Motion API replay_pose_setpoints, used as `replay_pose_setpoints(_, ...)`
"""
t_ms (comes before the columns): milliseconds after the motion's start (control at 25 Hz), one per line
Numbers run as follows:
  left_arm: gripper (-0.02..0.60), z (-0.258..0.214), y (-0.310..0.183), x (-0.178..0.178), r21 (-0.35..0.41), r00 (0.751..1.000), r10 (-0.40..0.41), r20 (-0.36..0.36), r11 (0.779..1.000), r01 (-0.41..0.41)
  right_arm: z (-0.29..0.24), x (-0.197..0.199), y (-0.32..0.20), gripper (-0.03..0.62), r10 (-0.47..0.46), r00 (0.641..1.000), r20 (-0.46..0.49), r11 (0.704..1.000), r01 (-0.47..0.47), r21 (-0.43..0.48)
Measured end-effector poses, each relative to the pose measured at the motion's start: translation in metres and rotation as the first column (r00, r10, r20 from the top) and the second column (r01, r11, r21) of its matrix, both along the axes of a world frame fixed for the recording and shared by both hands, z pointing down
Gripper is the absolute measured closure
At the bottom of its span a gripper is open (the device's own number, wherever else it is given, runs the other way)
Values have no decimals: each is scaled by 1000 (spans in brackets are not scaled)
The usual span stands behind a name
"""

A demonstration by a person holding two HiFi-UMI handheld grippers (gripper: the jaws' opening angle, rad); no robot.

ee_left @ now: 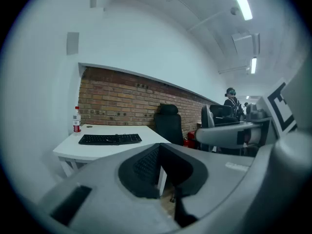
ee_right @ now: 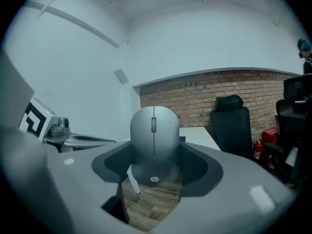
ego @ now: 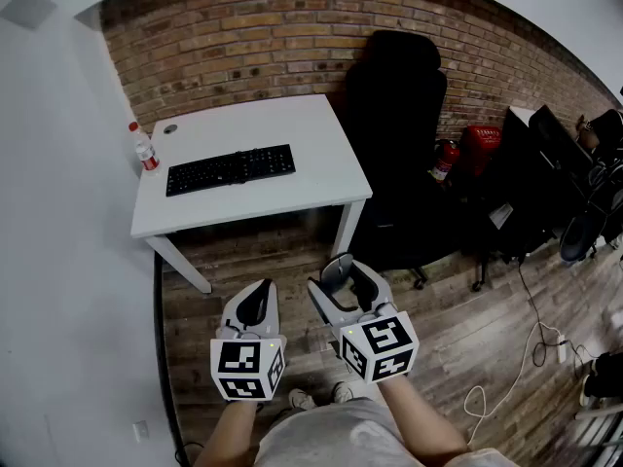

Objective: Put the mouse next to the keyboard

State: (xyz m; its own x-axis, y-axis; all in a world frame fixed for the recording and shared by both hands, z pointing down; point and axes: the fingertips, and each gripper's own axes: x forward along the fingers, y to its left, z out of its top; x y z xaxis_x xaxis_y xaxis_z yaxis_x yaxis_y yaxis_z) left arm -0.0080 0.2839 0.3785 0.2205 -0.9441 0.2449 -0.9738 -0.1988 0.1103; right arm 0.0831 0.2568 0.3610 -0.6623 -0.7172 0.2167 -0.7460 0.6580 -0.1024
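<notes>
Short of the desk (ego: 321,139), mouse (ee_right: 154,135) held aloft
Right gripper (ee_right: 154,172) clamps its wide-spread jaws on the mouse, apparently for carrying to the keyboard (ego: 231,169) on that desk; left gripper (ego: 255,302) is closed, empty and spare.

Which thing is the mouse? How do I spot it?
Find the person's two tongs with black-and-white cubes, above the wooden floor. The right tongs grip the mouse. It's a rounded grey lump with a wheel on top; the left tongs hold nothing.

We saw bright, even indoor light; ceiling strip lamp (ee_left: 242,2) glared at 1 o'clock in left gripper view. Fisheye bent edges w/ black corners; close fg blurred, soft shadow under desk (ego: 321,154).
</notes>
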Motion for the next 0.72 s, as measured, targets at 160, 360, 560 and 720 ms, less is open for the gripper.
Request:
replay_pose_setpoints(160, 589, 1, -2, -13, -1, 1000, 1, -10, 1000, -1, 1, -7, -4, 291, 23, 1000, 19, 1000, -23, -16)
replay_pose_setpoints(360, 589, 1, -7, -27, -2, 999, 1, -35, 1000, -1, 0, -19, -7, 290, 26, 1000, 12, 1000, -26, -16)
replay_pose_setpoints(560, 589, 4, -15, -38, 3, 999, 2, -51, 1000, -1, 3, -23, -15, 290, 40, 999, -2, 999, -40, -17)
replay_pose_setpoints(720, 589, 6, -25, -48, -1, 999, -8, -53, 1000, 8, 2, -24, -29, 290, 51, 999, -6, 999, -51, -13)
